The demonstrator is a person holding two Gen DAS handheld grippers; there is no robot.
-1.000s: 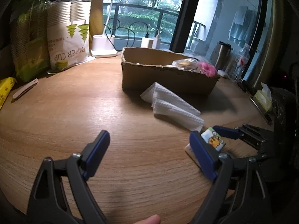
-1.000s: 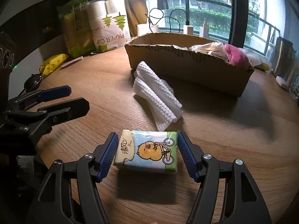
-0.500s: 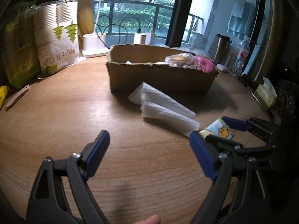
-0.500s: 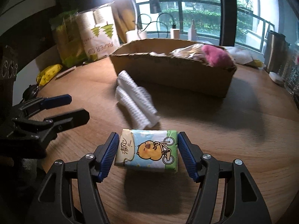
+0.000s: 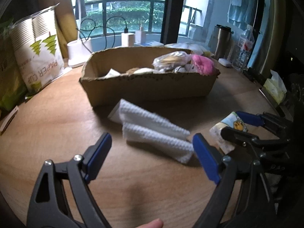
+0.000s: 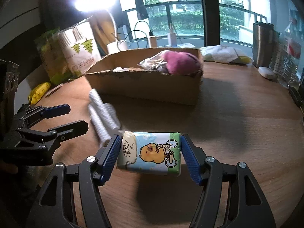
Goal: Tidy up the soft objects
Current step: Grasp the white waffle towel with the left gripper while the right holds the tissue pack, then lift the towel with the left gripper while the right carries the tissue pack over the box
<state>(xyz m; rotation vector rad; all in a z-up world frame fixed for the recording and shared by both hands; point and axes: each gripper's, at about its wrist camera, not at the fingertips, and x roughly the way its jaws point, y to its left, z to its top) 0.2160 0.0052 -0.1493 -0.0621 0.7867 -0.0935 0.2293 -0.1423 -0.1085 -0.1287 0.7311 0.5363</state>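
Observation:
My right gripper (image 6: pixel 150 153) is shut on a tissue pack (image 6: pixel 150 151) with a yellow cartoon on it and holds it above the wooden table (image 6: pixel 237 133). The pack also shows in the left wrist view (image 5: pixel 227 131). A folded white towel (image 5: pixel 152 133) lies on the table in front of a cardboard box (image 5: pixel 148 87). The box holds a pink plush (image 5: pixel 202 65) and a clear bag (image 5: pixel 171 58). My left gripper (image 5: pixel 152 157) is open and empty, just short of the towel. It shows in the right wrist view (image 6: pixel 66 117) to the left of the towel (image 6: pixel 103 117).
A paper cup sleeve (image 5: pixel 38 53) and a green bag (image 5: pixel 9 87) stand at the back left. A lamp base (image 5: pixel 77 52) and chargers (image 5: pixel 127 39) stand behind the box. A steel mug (image 5: pixel 221 39), a bottle (image 5: pixel 243 47) and a tissue box (image 5: pixel 274 87) stand at the right.
My right gripper has lifted the tissue pack off the table and carried it toward the box. My left gripper has moved forward, closer to the white towel.

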